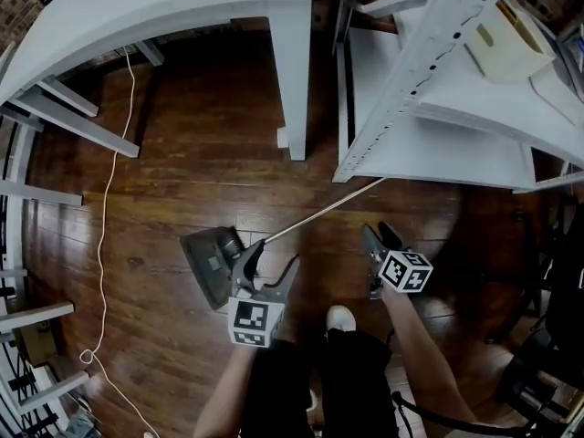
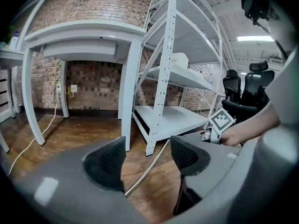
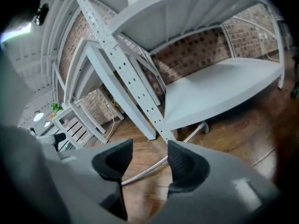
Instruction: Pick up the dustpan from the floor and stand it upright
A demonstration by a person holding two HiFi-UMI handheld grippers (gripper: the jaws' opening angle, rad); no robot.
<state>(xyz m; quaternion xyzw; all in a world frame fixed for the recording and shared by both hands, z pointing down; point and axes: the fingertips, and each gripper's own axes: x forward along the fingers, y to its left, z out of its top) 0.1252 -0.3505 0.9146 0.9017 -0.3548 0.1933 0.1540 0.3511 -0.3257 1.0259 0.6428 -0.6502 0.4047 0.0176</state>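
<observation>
Left gripper (image 1: 271, 267) ribbed pads (image 2: 107, 162) apart; dustpan (image 1: 212, 265) dark, slim metal handle (image 1: 319, 213).

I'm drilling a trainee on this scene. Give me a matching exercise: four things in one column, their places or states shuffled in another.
1 dustpan
2 white cable
3 cream container
4 left hand-held gripper

A on a shelf of the rack
B jaws open
C on the floor, metal handle toward the rack
D trailing along the floor, left

Pairs: 1-C, 2-D, 3-A, 4-B

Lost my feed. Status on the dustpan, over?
Left gripper open, empty; right gripper open, empty. Dustpan lying on floor, not gripped. Handle end under shelf.
</observation>
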